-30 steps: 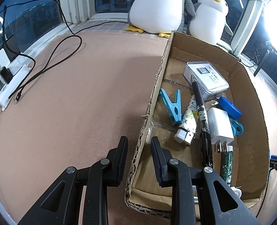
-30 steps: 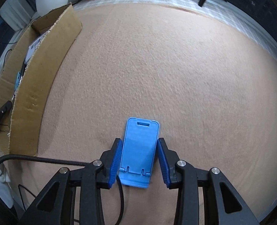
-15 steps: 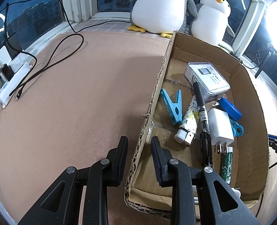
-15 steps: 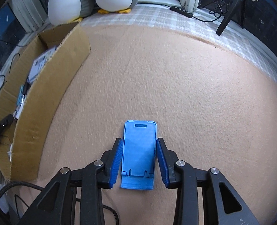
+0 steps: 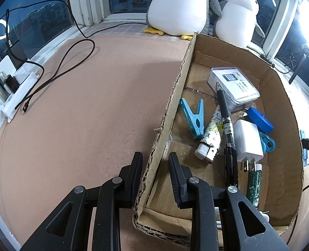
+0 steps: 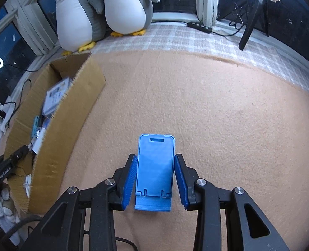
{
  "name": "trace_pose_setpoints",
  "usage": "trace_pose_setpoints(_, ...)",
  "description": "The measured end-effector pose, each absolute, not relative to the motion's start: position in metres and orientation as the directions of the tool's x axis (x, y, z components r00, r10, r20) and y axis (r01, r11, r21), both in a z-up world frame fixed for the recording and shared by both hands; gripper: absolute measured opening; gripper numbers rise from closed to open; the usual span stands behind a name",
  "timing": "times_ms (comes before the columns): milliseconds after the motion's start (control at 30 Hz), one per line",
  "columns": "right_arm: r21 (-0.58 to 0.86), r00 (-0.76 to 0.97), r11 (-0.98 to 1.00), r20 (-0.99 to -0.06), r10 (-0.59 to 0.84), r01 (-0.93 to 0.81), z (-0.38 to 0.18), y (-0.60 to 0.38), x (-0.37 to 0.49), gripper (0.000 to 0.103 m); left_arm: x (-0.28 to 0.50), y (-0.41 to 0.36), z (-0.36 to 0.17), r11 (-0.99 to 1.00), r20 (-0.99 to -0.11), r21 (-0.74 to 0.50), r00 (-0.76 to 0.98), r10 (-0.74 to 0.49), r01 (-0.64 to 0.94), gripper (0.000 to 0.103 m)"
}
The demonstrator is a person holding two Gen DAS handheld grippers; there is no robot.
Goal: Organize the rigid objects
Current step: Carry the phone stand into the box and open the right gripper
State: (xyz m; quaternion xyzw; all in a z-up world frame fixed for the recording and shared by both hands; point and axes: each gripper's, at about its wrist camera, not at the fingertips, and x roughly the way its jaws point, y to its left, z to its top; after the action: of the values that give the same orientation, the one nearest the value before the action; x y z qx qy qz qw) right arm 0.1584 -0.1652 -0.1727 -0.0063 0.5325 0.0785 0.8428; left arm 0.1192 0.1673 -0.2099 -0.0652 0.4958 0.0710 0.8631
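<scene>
My left gripper (image 5: 155, 167) straddles the left wall of a cardboard box (image 5: 175, 96), one finger outside and one inside, closed on the wall. Inside lie a clear case (image 5: 234, 85), a black pen (image 5: 227, 129), a teal clothespin (image 5: 193, 117), a patterned tube (image 5: 211, 136), a white charger (image 5: 248, 142), blue pieces (image 5: 260, 119) and a green tube (image 5: 253, 186). My right gripper (image 6: 155, 177) is shut on a blue phone stand (image 6: 155, 167), held above the tan mat. The box (image 6: 66, 125) shows at its left.
Two plush penguins (image 5: 179, 6) sit on the sill behind the box. A white power strip (image 5: 18, 90) with black cables (image 5: 70, 62) lies at the left edge of the mat. A black tripod (image 6: 252, 10) and another power strip (image 6: 199, 27) stand at the far right sill.
My right gripper has lifted and tilted up with the blue phone stand, bringing the penguins and sill into view. The left gripper has stayed on the box wall.
</scene>
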Motion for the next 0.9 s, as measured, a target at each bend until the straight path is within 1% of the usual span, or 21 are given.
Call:
trace_pose_setpoints(267, 0.096, 0.495, 0.966, -0.844, 0.208, -0.241, -0.122, -0.127, 0.156, 0.033, 0.119, 0.164, -0.209, 0.981, -0.866, -0.03, 0.494, 0.071, -0.193, 0.028)
trace_pose_setpoints(433, 0.115, 0.507, 0.943, -0.819, 0.268, -0.313, -0.102, -0.095, 0.162, 0.033, 0.119, 0.163, -0.209, 0.98, -0.866, -0.024, 0.494, 0.077, -0.195, 0.028)
trace_pose_setpoints(733, 0.148, 0.467, 0.902, -0.815, 0.343, -0.405, -0.102, -0.042, 0.17, 0.033, 0.119, 0.163, -0.209, 0.98, -0.866, -0.018, 0.493, 0.084, -0.198, 0.028)
trace_pose_setpoints(900, 0.152, 0.439, 0.885, -0.823, 0.36, -0.44, -0.108, -0.019, 0.171, 0.033, 0.119, 0.163, -0.209, 0.98, -0.865, -0.017, 0.494, 0.086, -0.201, 0.028)
